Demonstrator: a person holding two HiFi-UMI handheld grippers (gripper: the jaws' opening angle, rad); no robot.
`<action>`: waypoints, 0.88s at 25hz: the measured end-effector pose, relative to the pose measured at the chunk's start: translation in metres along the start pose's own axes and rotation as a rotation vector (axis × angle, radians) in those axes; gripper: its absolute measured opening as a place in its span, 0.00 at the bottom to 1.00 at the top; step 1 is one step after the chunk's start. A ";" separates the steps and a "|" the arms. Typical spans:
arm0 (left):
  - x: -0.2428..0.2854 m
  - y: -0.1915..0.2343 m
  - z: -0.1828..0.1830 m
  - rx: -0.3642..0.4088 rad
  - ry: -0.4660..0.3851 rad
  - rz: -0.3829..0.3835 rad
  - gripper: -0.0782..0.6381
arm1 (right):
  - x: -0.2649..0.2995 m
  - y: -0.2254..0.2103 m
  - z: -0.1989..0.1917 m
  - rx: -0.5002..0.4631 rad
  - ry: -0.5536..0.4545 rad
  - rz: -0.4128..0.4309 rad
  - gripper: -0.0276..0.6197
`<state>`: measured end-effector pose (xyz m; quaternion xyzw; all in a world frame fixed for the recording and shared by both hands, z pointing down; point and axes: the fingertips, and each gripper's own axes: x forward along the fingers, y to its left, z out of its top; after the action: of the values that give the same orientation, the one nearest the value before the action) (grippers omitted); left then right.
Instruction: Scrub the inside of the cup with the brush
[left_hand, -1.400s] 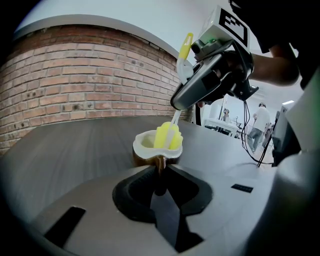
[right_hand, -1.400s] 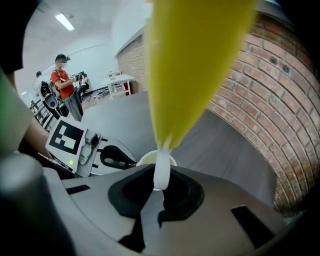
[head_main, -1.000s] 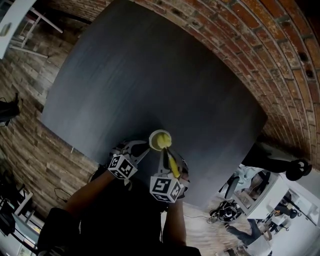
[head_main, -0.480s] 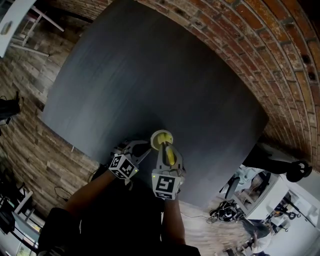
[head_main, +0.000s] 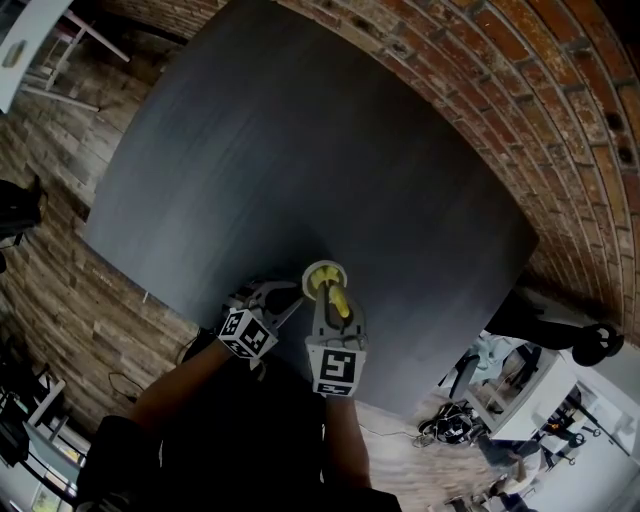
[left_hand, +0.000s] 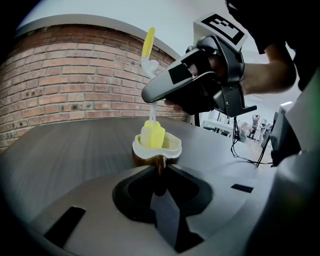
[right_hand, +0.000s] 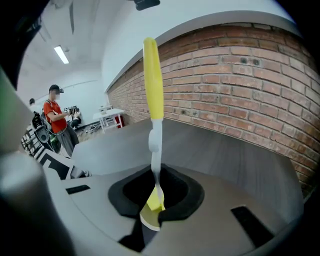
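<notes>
- As the right gripper (head_main: 333, 318) swings from 5 o'clock of the cup (head_main: 312, 268) round to 6 o'clock, the brush (head_main: 340, 300) tips up steeper, its yellow head down inside the cup.
- Right jaws are clamped on the brush's pale stem, and the yellow handle sticks out past them.
- Left gripper (head_main: 283, 297) hasn't budged. It sits at 8 o'clock of the cup, jaws pinched on its near side, pinning it to the table (head_main: 300, 150) by the 6 o'clock edge.
- That looks like a scrubbing stroke under way, with the head working round the inner wall.
</notes>
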<state>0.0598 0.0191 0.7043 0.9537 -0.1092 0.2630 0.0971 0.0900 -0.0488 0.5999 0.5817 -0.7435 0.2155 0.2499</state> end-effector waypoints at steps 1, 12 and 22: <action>0.000 0.000 0.000 0.000 0.000 0.000 0.22 | 0.000 0.002 0.000 0.003 -0.001 0.007 0.12; -0.001 0.000 -0.001 0.000 -0.003 0.009 0.22 | -0.013 0.016 -0.015 -0.076 0.081 0.103 0.12; -0.001 -0.001 -0.001 -0.003 -0.002 0.011 0.22 | -0.020 -0.016 -0.016 -0.161 0.009 -0.057 0.12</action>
<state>0.0584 0.0206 0.7047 0.9532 -0.1150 0.2622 0.0971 0.1115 -0.0281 0.6003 0.5797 -0.7404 0.1503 0.3054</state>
